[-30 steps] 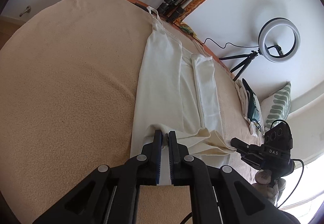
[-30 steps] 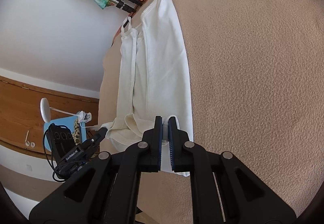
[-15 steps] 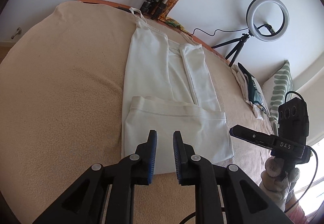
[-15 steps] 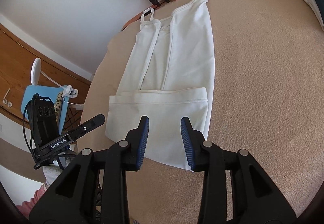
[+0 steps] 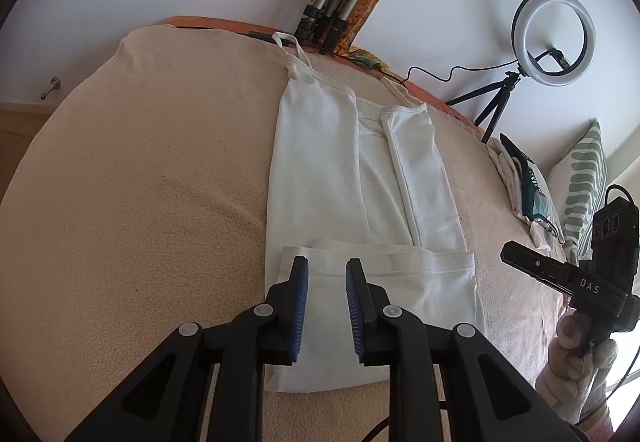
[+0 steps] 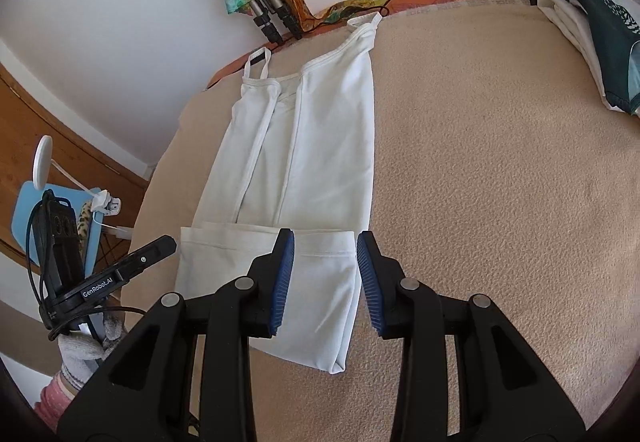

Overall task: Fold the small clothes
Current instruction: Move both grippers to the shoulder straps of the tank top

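Note:
A white strappy top (image 5: pixel 348 178) lies flat on the beige blanket (image 5: pixel 140 202), its sides folded inward and its bottom hem folded up over the body. It also shows in the right wrist view (image 6: pixel 316 146). My left gripper (image 5: pixel 327 270) is open and empty, just above the folded hem near its left end. My right gripper (image 6: pixel 325 244) is open and empty above the hem's right end. The right gripper also shows in the left wrist view (image 5: pixel 560 274), and the left gripper in the right wrist view (image 6: pixel 120 274).
A pile of folded clothes (image 6: pixel 592 38) lies at the blanket's far right. A ring light on a tripod (image 5: pixel 554 38) and a patterned pillow (image 5: pixel 584 178) stand beyond the bed. Bundled tripod legs (image 5: pixel 332 10) lean on the wall behind. A blue chair (image 6: pixel 28 210) stands left.
Both grippers were shut on the hem, carried it up over the body, then let go. They have opened wider and drawn slightly back; the hem now lies flat.

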